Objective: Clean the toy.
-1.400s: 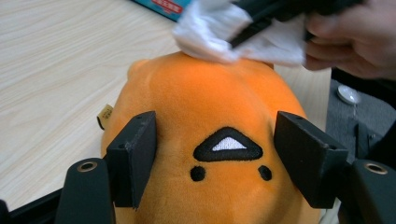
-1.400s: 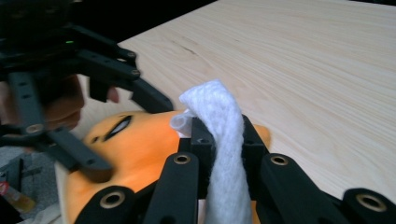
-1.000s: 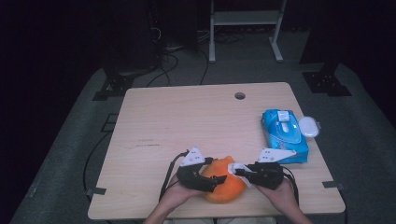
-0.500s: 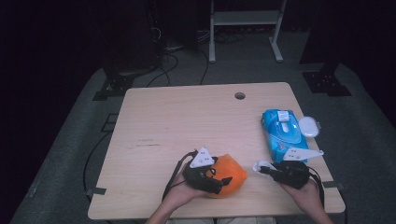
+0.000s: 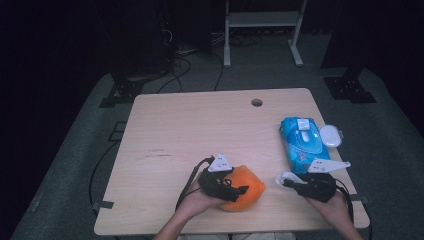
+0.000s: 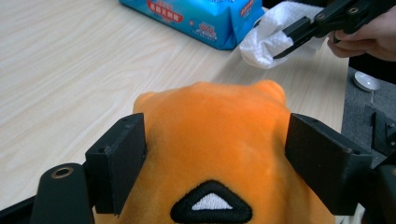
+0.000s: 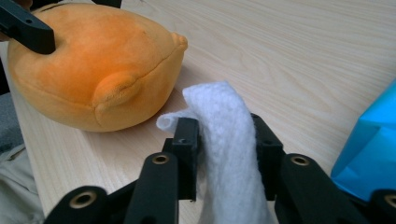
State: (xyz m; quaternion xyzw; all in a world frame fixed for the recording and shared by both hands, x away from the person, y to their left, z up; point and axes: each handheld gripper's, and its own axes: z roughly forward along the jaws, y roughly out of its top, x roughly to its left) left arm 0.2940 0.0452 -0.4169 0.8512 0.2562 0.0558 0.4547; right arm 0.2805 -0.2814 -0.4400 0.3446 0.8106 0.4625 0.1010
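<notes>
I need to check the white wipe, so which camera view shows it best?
The right gripper view: the wipe stands close up between the right gripper jaws. The left gripper view shows it farther off, crumpled in those jaws. The high view gives a small white patch.

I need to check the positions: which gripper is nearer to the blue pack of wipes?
Right. The right gripper, with a white wipe between its jaws, sits just below the blue pack of wipes. The left gripper is farther left, around the orange plush toy.
</notes>
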